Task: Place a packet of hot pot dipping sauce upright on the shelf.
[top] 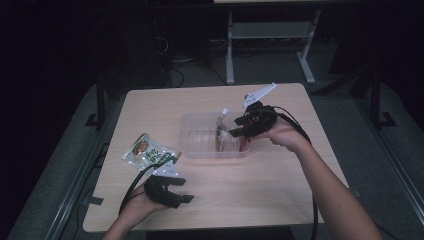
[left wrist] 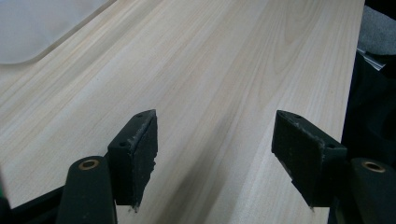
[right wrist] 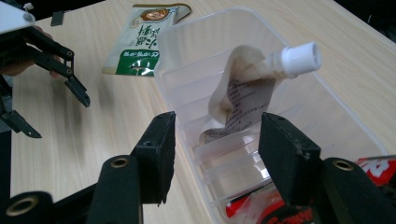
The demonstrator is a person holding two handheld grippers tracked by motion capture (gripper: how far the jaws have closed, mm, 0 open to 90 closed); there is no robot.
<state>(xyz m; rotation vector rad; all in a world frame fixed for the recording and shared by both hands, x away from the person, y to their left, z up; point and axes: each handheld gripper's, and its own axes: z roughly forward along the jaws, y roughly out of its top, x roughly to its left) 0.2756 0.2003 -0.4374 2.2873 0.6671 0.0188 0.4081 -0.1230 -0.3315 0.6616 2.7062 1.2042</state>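
Printed text is carried by three packages. On the green-and-white sachet, large Chinese characters and a round picture of a bowl are seen; the characters are too small to be read with certainty. Fine black print, illegible, runs down the cream spout pouch. Bold white lettering on a red ground shows on the red packet, cut off at the frame edge and unreadable.

Counts: one clear plastic bin, one spout pouch, one red packet, one sachet, two grippers.

The bin is taken as landmark. It is rectangular, transparent, with rounded corners and a ribbed floor, and stands on a pale wood-grain table. Inside it, the spout pouch is propped upright against the far wall, soft and crumpled, capped with a white ribbed screw top. The red packet lies flat at the bin's near end, glossy and wrinkled. The sachet lies flat on the table just left of the bin, outside it.

The right gripper is held over the bin's right end, tilted down toward the pouch. Its jaws are spread, with nothing pressed between the black pads; the pouch is seen beyond the gap, untouched. The left gripper rests on the table well in front of the bin, near the sachet, its jaws spread wide over bare wood.
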